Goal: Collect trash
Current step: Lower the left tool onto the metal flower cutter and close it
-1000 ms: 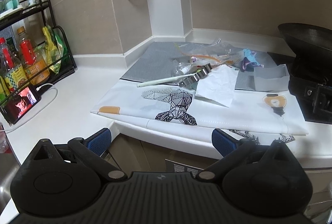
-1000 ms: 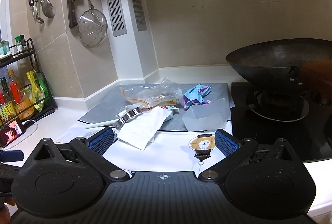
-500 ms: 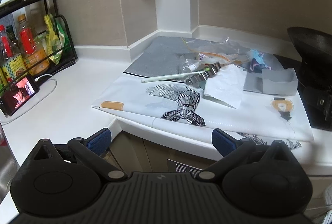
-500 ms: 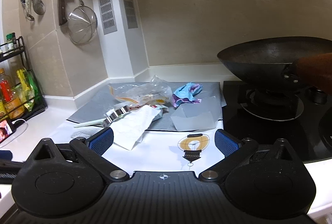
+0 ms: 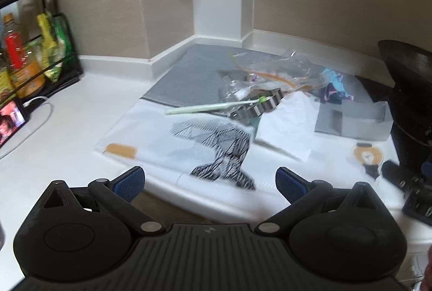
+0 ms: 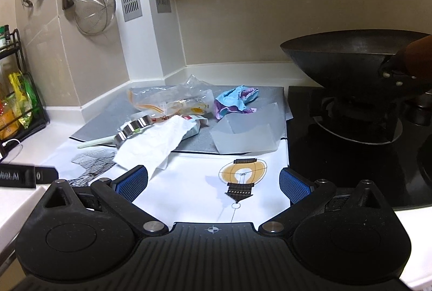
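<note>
Trash lies on a white printed sheet and a grey mat on the counter: a crumpled white tissue, a clear plastic bag, a blue-purple wrapper, a folded grey card, a metal ring mould and a pale green straw. My left gripper is open and empty over the sheet's front edge. My right gripper is open and empty above the lightbulb print, short of the tissue.
A black wok sits on the black stove at the right. A rack of bottles and a phone stand at the left. A strainer and utensils hang on the wall.
Both grippers have moved forward toward the trash on the counter. Both stay open and empty. The right gripper's tip now shows at the left wrist view's right edge.
</note>
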### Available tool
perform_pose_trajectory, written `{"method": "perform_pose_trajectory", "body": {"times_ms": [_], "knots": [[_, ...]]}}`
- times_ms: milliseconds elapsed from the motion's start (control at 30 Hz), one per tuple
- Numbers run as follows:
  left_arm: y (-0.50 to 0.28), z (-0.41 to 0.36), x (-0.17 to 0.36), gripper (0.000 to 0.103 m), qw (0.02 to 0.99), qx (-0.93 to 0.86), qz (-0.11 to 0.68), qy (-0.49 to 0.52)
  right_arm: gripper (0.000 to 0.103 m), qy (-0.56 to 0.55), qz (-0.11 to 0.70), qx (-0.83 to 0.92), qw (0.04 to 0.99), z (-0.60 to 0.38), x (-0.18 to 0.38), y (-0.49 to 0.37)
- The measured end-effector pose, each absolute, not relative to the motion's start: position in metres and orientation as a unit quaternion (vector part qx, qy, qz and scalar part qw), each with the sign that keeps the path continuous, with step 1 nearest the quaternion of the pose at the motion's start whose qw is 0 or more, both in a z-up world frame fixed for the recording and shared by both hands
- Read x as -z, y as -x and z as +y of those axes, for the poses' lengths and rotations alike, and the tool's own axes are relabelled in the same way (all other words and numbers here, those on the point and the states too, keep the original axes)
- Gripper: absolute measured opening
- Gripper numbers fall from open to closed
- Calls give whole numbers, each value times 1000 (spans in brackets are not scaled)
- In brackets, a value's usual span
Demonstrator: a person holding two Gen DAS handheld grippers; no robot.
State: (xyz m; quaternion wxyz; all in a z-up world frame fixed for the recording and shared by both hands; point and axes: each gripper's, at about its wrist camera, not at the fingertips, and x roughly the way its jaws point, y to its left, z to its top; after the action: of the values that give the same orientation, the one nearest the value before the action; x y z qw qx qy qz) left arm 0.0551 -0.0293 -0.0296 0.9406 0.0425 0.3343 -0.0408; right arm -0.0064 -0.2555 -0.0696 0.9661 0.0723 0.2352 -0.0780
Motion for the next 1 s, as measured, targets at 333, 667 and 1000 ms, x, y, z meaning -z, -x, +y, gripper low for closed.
{"method": "perform_pose_trajectory", "body": {"times_ms": [333, 667, 1000], "knots": [[-112, -56, 30, 103, 940, 51, 332, -62, 103, -90, 228, 100, 964, -276, 80, -38], [-162, -89, 53, 103, 927, 72, 364, -60, 103, -84, 207, 159, 962, -303, 78, -84], [-183, -97, 69, 103, 920, 79, 376, -72, 103, -57, 214, 200, 954, -310, 90, -119]]}}
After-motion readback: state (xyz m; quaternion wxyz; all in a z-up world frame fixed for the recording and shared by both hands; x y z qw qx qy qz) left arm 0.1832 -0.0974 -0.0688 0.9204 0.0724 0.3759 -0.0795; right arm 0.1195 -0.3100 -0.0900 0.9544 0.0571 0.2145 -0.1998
